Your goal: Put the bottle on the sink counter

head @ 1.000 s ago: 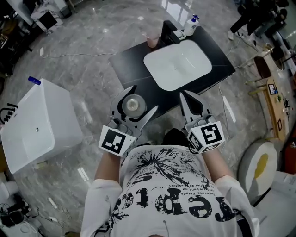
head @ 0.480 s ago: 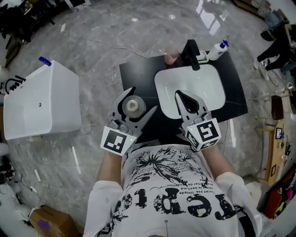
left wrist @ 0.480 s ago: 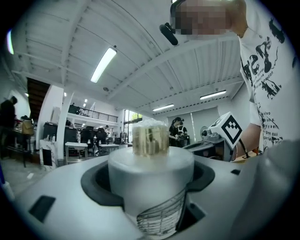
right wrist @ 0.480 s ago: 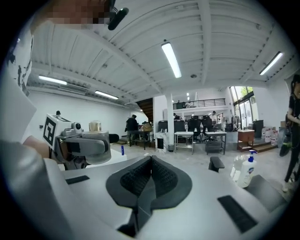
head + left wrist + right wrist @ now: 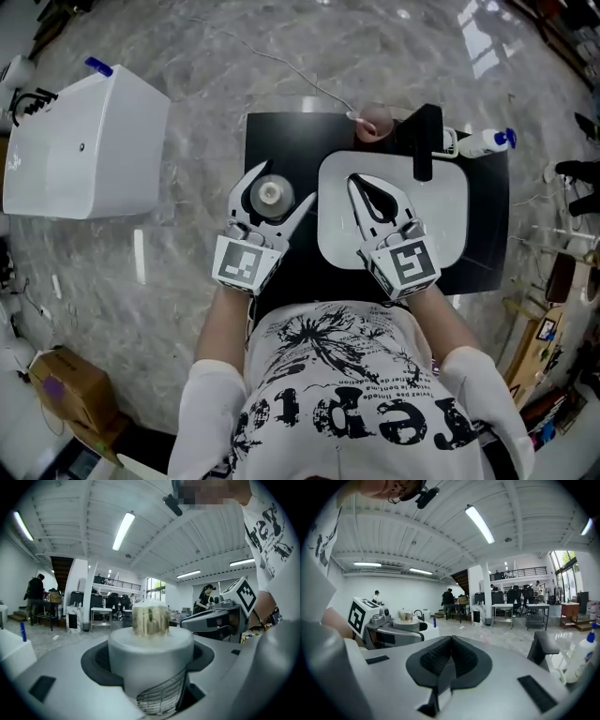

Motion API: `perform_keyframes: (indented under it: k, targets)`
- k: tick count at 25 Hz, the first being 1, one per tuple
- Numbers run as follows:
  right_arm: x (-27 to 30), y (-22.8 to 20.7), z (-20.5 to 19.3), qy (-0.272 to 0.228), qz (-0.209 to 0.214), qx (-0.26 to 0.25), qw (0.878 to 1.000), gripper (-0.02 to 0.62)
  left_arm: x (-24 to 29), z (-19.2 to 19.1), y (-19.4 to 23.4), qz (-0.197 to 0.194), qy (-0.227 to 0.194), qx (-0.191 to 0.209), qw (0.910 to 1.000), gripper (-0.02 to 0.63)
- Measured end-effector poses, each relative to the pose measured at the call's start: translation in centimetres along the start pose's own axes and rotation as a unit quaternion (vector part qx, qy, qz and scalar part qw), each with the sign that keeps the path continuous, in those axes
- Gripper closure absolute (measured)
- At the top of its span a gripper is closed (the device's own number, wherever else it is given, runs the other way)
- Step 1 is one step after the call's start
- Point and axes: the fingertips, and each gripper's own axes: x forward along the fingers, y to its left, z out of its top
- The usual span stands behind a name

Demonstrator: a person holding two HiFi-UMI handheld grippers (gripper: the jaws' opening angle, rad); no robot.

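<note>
Bottle [image 5: 270,194] pinched in my left claw [image 5: 286,182], over the counter's left side

The bottle hangs upright above the black sink counter [image 5: 281,141], left of the basin [image 5: 441,225]. My right claw [image 5: 356,180] is pressed together, empty, over the basin. If I let go before its base sits flat, or too near the near edge, it could topple off.

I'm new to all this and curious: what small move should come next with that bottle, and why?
Probably lower the left gripper straight down. It is shut on the bottle, which appears to hang over the bare black sink counter, left of the white basin, so a short descent should set it there. The right gripper is shut and empty.
</note>
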Motion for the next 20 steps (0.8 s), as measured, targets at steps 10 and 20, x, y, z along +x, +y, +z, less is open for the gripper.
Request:
perform_keyframes:
  k: [10, 20]
  targets:
    - [7.9, -4.6, -6.7, 0.032, 0.035, 0.018, 0.999, 0.58, 7.7, -8.2, 5.5, 0.049, 0.048, -0.032, 0.9971, 0.256]
    - [12.0, -6.9, -11.5, 0.053, 0.042, 0.043, 0.997, 0.58, 13.5, -13.6, 8.4, 0.04, 0.069, -0.046, 0.9957, 0.256]
